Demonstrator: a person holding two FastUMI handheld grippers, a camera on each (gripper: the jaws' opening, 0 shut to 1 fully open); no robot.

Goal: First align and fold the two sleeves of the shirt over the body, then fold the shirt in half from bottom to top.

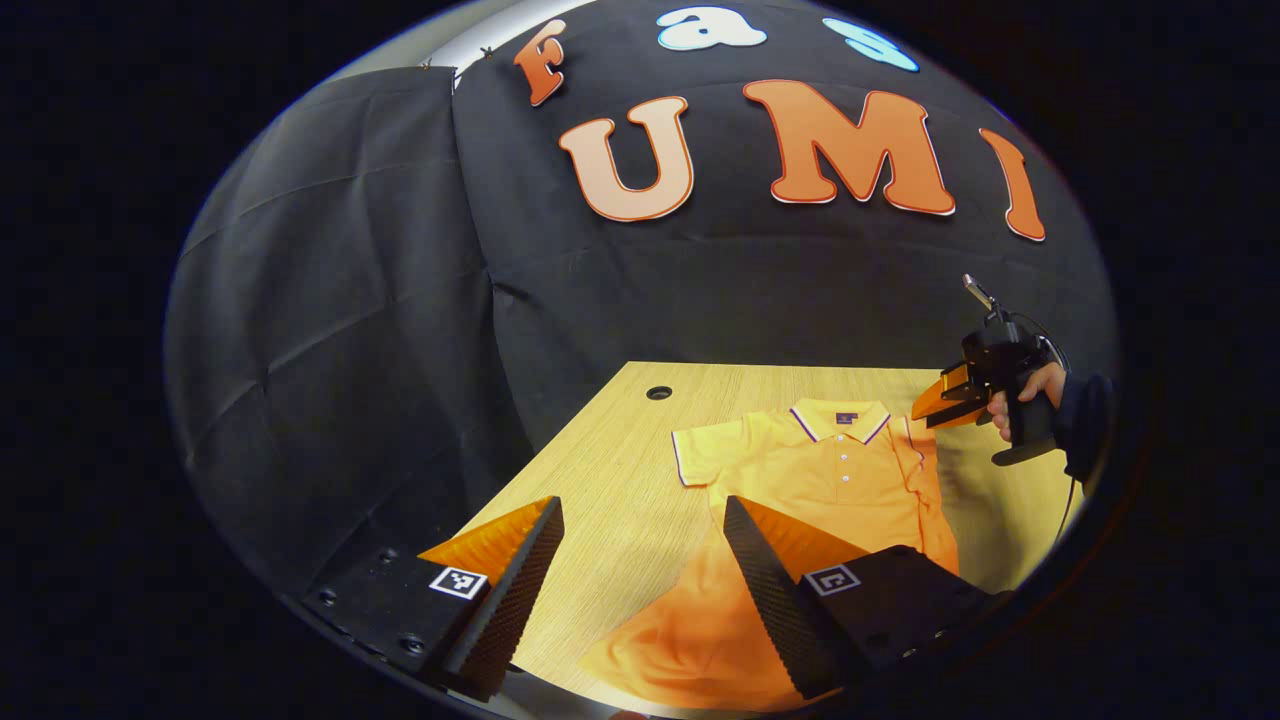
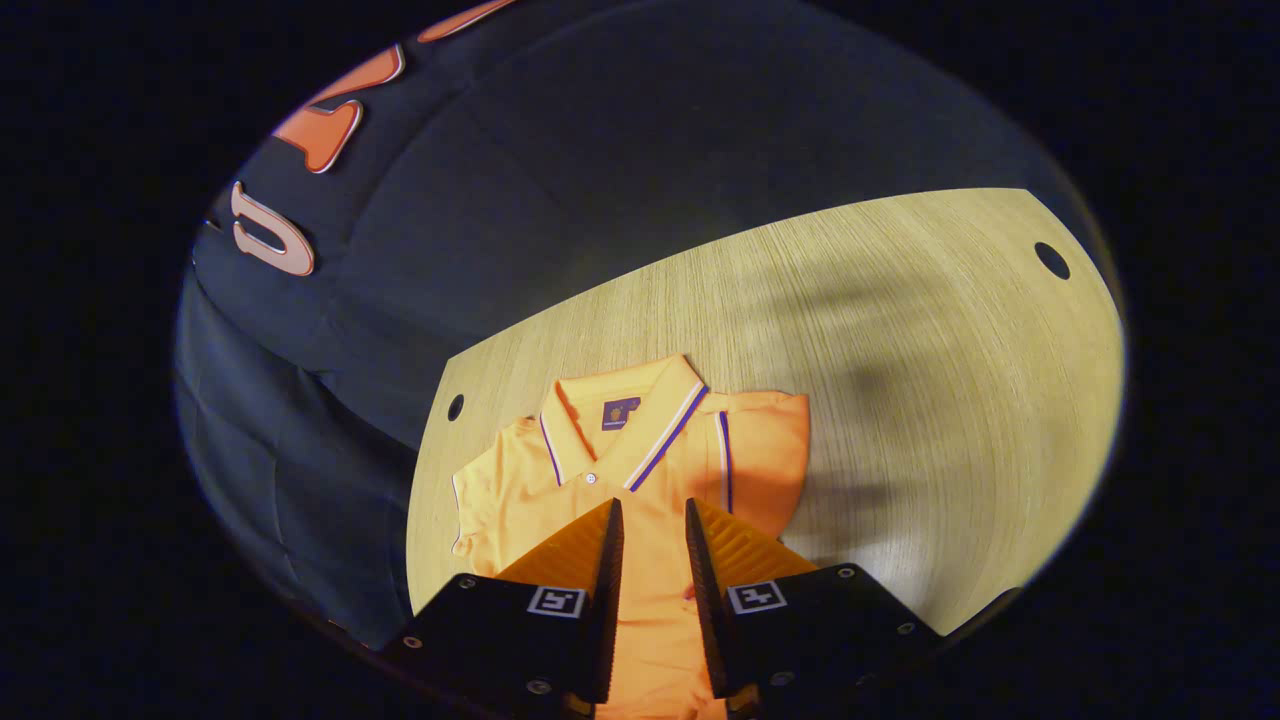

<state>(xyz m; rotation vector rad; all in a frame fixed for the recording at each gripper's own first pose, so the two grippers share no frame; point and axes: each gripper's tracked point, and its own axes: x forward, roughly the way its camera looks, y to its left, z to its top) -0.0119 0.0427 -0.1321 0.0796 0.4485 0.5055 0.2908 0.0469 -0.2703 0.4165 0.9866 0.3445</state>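
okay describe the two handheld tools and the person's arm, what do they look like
Each tool has two wedge-shaped fingers with ribbed inner faces on black bolted blocks, each carrying a small square black-and-white marker. The left tool and right tool match. The right tool's black pistol-style handle trails a thin cable, held by a hand in a dark sleeve.

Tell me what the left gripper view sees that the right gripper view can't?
Left gripper view: the right gripper, farther off, in a person's hand, beside the shirt, with the left gripper open near the hem. Right gripper view: the right gripper up close, above the shirt's body. Both: shirt, wooden table.
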